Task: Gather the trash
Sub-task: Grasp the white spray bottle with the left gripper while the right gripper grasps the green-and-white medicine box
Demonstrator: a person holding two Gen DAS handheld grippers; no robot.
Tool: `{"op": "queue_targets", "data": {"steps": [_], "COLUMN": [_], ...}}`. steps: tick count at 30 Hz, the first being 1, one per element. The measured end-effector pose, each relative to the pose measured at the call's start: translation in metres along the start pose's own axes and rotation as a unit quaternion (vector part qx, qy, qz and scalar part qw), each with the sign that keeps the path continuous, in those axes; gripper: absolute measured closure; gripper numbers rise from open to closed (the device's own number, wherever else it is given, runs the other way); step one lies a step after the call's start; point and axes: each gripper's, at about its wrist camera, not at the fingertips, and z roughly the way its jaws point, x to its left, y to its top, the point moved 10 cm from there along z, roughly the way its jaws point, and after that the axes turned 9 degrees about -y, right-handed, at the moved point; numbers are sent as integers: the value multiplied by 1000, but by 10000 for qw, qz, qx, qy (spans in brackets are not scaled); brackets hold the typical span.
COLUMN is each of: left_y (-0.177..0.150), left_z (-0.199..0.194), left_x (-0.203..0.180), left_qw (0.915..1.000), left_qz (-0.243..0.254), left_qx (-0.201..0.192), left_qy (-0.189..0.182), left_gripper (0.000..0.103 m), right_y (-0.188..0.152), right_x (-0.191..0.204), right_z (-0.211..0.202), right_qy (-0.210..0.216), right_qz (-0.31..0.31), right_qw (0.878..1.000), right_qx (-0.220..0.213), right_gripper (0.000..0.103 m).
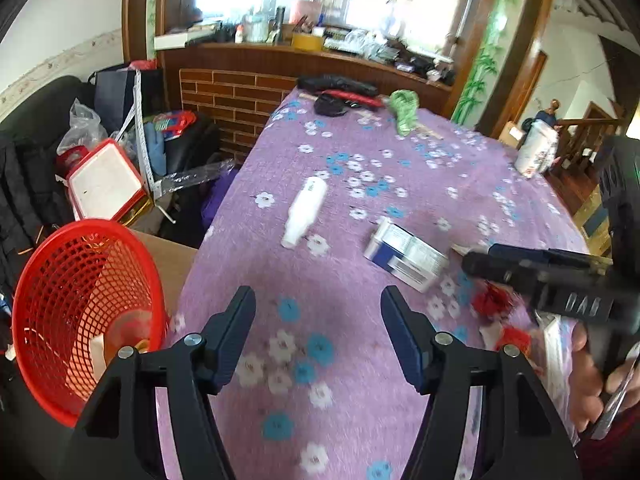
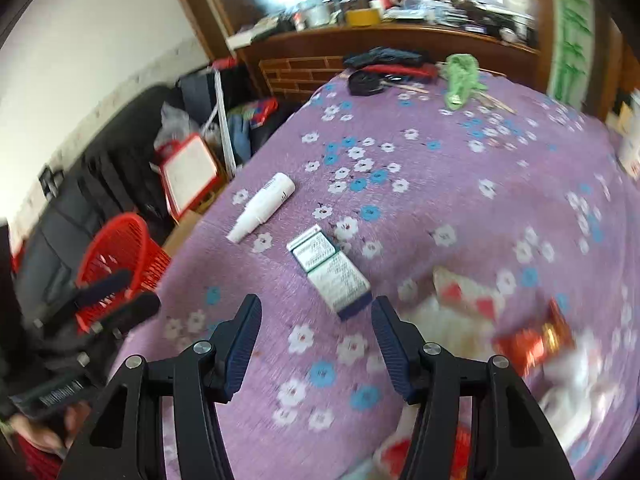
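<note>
Now both grippers are hovering over the purple flowered surface (image 1: 360, 184). The left gripper (image 1: 318, 308) is spreading its fingers wide with nothing between them, near the surface's left edge, just beside the red basket (image 1: 80, 300) sitting below that edge. The right gripper (image 2: 316, 316) is also gaping wide and empty, pointing at the blue-and-white box (image 2: 332, 270) lying just ahead of its fingertips. A white bottle (image 2: 262, 208) is lying farther out. Red-and-white wrappers (image 2: 532, 340) are blurring at the right.
</note>
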Motion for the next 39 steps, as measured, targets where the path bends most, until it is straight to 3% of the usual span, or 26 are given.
{"op": "queue_targets", "data": {"steps": [4,9,12,13,31,33,35,39], "left_y": [19,34,41,43,67,66,62,57], "left_z": [16,42,58,64,141,147,154,156], "left_x": [20,31,33,33,25,27,26,26], "left_qw": [9996,9990,9988,9986,9940,9931,9931,9930], "left_qz": [-233,-351,-271,-246,241,292,258,268], "left_qx": [11,101,193,226,593,664,777,816], "left_qy": [179,253,353,401,884,925,844,816], "left_gripper": [39,39,39,39,39,47,68,74], "right_y": [2,6,7,6,-7,-7,-6,-4], "right_x": [9,8,7,6,-17,-16,-17,-15], "right_z": [34,54,60,61,57,57,58,63], "right_qy": [-8,-295,-388,-414,-468,-439,-468,-499], "right_qz": [-317,-615,-769,-793,-501,-495,-496,-482], "right_qw": [9991,9972,9957,9954,9967,9968,9966,9963], "right_qx": [272,308,331,349,442,458,473,502], "right_gripper": [42,43,59,59,63,63,63,62]}}
